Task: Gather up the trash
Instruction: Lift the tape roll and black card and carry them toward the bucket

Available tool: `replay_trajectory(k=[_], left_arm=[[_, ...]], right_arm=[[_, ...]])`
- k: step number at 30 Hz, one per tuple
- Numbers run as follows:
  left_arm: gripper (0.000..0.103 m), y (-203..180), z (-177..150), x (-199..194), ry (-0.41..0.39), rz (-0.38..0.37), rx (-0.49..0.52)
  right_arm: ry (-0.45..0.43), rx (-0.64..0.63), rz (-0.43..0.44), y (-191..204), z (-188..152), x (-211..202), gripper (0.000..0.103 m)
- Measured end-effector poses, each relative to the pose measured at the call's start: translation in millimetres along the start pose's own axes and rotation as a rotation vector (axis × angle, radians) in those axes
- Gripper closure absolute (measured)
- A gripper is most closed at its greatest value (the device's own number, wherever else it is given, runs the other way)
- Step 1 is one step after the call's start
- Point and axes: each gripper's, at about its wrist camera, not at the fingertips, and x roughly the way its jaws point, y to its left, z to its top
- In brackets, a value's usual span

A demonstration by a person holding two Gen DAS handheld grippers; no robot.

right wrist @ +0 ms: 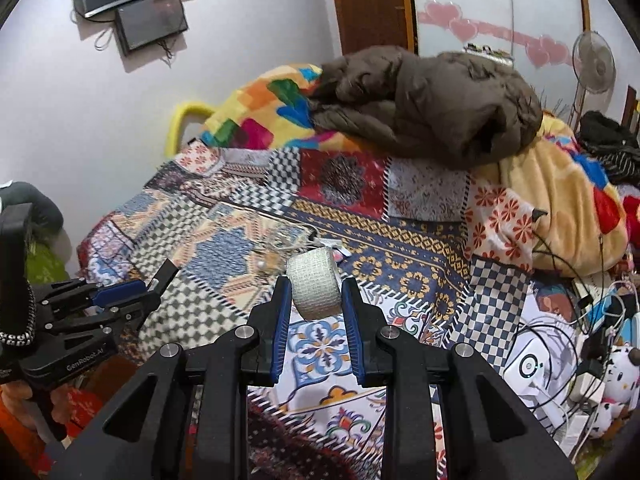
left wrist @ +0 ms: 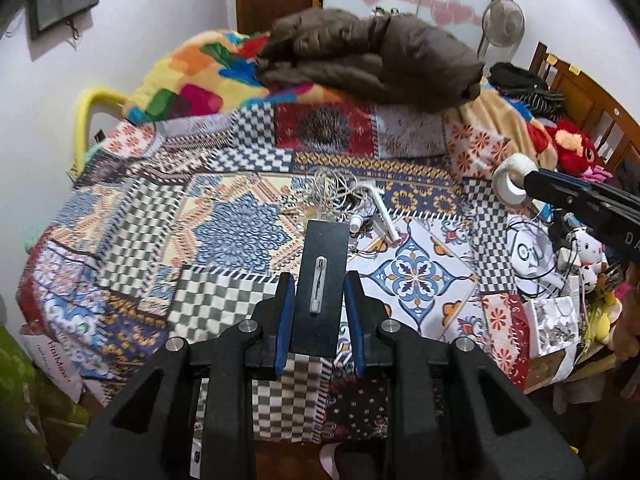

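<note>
My left gripper (left wrist: 319, 285) is shut on a flat black card (left wrist: 324, 276) with a small clear tube fixed to it, held above the patchwork bedspread (left wrist: 224, 224). My right gripper (right wrist: 315, 289) is shut on a white bandage roll (right wrist: 314, 283); the roll also shows at the right of the left wrist view (left wrist: 510, 182). On the bed beyond the card lie a tangle of white cord (left wrist: 336, 190), a white tube (left wrist: 382, 212) and a small white bottle (left wrist: 355, 224). The left gripper shows at the left of the right wrist view (right wrist: 160, 276).
A brown jacket (left wrist: 376, 56) and a bright blanket (left wrist: 192, 76) lie at the far end of the bed. Plush toys, cables and a white device (left wrist: 532, 252) crowd the right side. A fan (left wrist: 502, 22) and wardrobe stand behind.
</note>
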Motion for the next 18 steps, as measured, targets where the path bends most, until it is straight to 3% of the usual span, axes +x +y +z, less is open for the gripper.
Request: replay_trajectory(k=[18], left_arm=[[0.079, 39, -73, -155, -0.162, 0.089, -0.094]], right_arm=[[-0.084, -0.115, 0.061, 101, -26, -86, 0.080]])
